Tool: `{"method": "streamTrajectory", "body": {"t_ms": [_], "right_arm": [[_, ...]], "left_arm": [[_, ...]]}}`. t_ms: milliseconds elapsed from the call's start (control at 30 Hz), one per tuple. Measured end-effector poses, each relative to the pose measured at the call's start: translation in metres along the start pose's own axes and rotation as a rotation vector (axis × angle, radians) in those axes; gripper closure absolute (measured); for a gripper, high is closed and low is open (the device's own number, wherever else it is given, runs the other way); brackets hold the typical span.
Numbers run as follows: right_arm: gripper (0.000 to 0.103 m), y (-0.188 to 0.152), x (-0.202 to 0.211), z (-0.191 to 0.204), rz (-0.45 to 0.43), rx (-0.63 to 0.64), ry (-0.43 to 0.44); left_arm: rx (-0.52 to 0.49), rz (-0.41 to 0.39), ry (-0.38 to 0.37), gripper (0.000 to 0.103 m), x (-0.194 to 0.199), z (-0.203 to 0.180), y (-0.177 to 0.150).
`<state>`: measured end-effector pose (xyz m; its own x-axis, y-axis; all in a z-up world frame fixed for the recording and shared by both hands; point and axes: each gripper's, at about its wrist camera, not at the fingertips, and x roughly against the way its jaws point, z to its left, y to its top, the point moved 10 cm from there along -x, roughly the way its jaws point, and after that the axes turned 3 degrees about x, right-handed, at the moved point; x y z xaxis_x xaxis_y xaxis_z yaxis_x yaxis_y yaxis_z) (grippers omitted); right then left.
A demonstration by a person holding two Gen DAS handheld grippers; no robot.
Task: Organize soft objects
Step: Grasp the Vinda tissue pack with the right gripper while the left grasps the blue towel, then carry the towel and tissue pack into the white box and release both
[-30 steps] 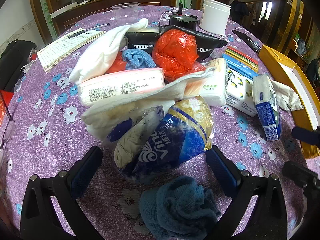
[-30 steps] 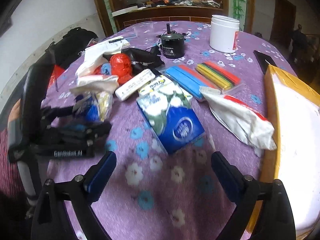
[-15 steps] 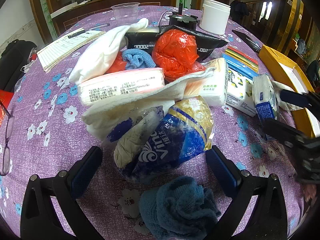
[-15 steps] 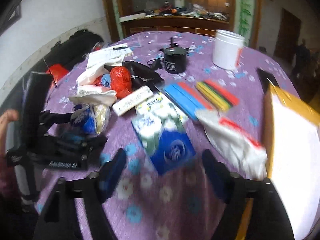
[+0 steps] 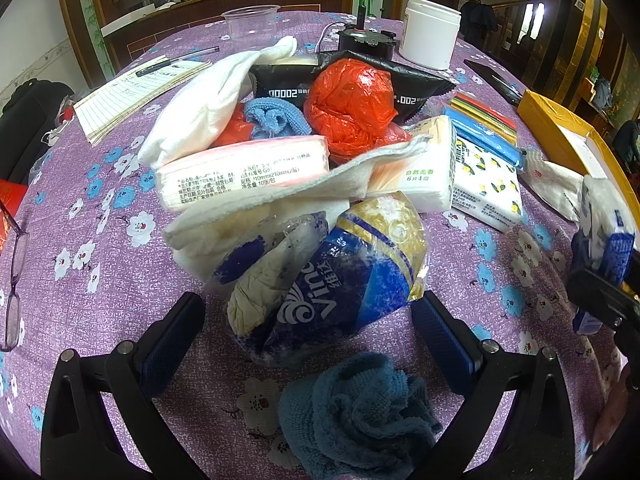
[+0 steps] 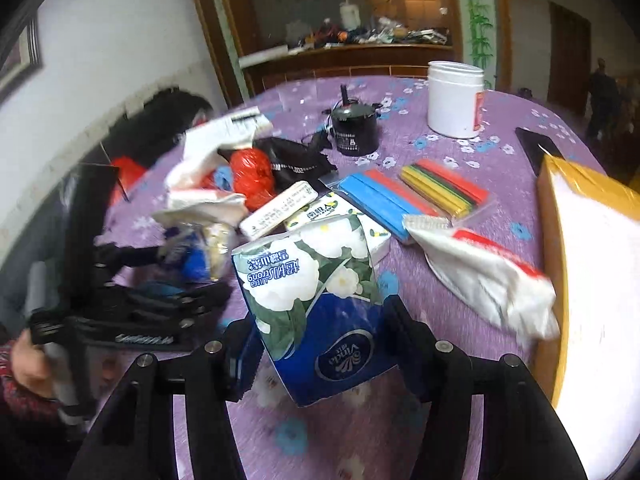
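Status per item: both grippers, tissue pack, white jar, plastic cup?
Left gripper: open, holding nothing.
Right gripper: shut on tissue pack.
Tissue pack: gripped, tilted.
White jar: upright, lidless.
Plastic cup: upright, looks empty.

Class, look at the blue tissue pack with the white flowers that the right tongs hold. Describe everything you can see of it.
The tissue pack is a soft plastic-wrapped block, dark blue at the bottom with a white oval logo, green leaves and white flowers above, and a pale top panel with upside-down lettering. The right tongs are shut on its lower part, one finger on each side. It stands tilted, and whether it is off the purple tablecloth cannot be told. In the left wrist view it shows at the far right edge.
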<state>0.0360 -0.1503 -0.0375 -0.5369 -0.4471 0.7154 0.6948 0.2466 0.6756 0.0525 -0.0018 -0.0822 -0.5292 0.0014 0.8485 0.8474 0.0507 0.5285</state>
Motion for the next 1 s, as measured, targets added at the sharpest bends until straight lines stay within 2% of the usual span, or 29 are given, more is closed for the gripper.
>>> {"method": "streamTrajectory", "body": {"t_ms": [67, 133, 367, 567, 600, 633, 700, 767, 800, 1000], "right_arm": [[0.044, -0.002, 0.001, -0.001, -0.017, -0.024, 0.022], [0.044, -0.003, 0.002, -0.003, -0.019, -0.048, 0.043], [0.044, -0.003, 0.008, -0.006, -0.045, -0.075, 0.06], [0.044, -0.004, 0.009, -0.01, -0.053, -0.093, 0.064], [0.044, -0.003, 0.01, -0.011, -0.059, -0.093, 0.059], [0.044, -0.004, 0.012, -0.011, -0.065, -0.092, 0.054], [0.044, -0.003, 0.014, -0.01, -0.074, -0.086, 0.044], [0.044, -0.004, 0.015, -0.01, -0.075, -0.078, 0.035], [0.044, -0.003, 0.015, -0.009, -0.076, -0.076, 0.033], [0.044, -0.001, 0.019, -0.01, -0.095, -0.08, 0.029]], "left_arm": [[-0.006, 0.016, -0.007, 0.0, 0.001, 0.003, -0.002], [-0.005, 0.0, 0.018, 0.0, 0.007, 0.012, -0.004], [-0.151, -0.054, -0.133, 0.0, 0.059, 0.005, -0.038], [-0.223, -0.053, -0.134, 0.0, 0.056, -0.014, -0.052], [-0.22, -0.047, -0.139, 0.005, 0.051, -0.017, -0.051], [-0.216, -0.035, -0.143, 0.017, 0.046, -0.02, -0.052], [-0.214, -0.009, -0.118, 0.03, 0.038, -0.02, -0.052], [-0.197, -0.024, -0.13, 0.044, 0.041, -0.021, -0.049], [-0.196, -0.028, -0.129, 0.055, 0.043, -0.021, -0.048], [-0.193, -0.056, -0.176, 0.059, 0.061, -0.028, -0.046]]}}
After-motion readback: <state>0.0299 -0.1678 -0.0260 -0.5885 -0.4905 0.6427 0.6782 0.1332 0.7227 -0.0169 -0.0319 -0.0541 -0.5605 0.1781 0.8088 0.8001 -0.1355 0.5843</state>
